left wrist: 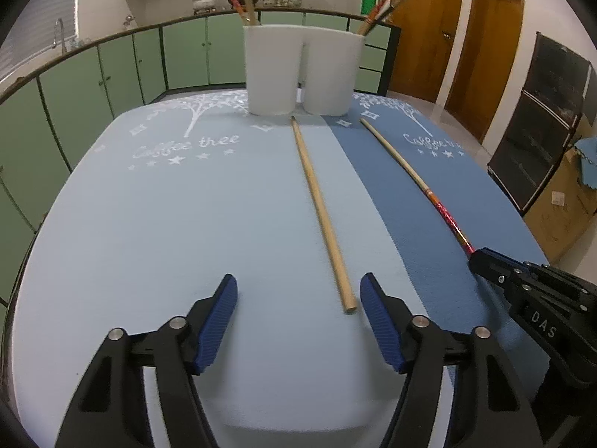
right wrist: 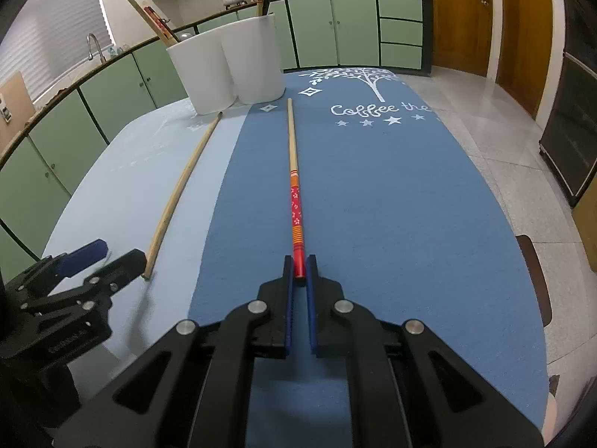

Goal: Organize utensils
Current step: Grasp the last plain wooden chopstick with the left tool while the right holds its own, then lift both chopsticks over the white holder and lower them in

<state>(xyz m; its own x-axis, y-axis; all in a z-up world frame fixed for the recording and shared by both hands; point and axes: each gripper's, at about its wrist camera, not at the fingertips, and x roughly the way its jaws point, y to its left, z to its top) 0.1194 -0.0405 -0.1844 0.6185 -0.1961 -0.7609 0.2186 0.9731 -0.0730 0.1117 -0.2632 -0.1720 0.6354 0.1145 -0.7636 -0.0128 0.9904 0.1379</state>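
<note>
A plain wooden chopstick [left wrist: 321, 209] [right wrist: 179, 194] lies on the light blue mat. Its near end rests between the fingers of my left gripper [left wrist: 298, 285], close to the right pad and untouched; that gripper is open. My right gripper [right wrist: 299, 266] is shut on the red end of a red-patterned chopstick [right wrist: 294, 194] [left wrist: 421, 183] lying along the dark blue mat. Two white holders [left wrist: 274, 71] [right wrist: 201, 74] stand side by side at the far end with several chopsticks upright in them.
The light blue mat [left wrist: 149, 242] and dark blue mat [right wrist: 391, 205] cover the table. Green cabinets [left wrist: 112, 74] run behind it, wooden doors [left wrist: 429, 30] stand at the right, and a tiled floor [right wrist: 503, 142] lies beyond the table's right edge.
</note>
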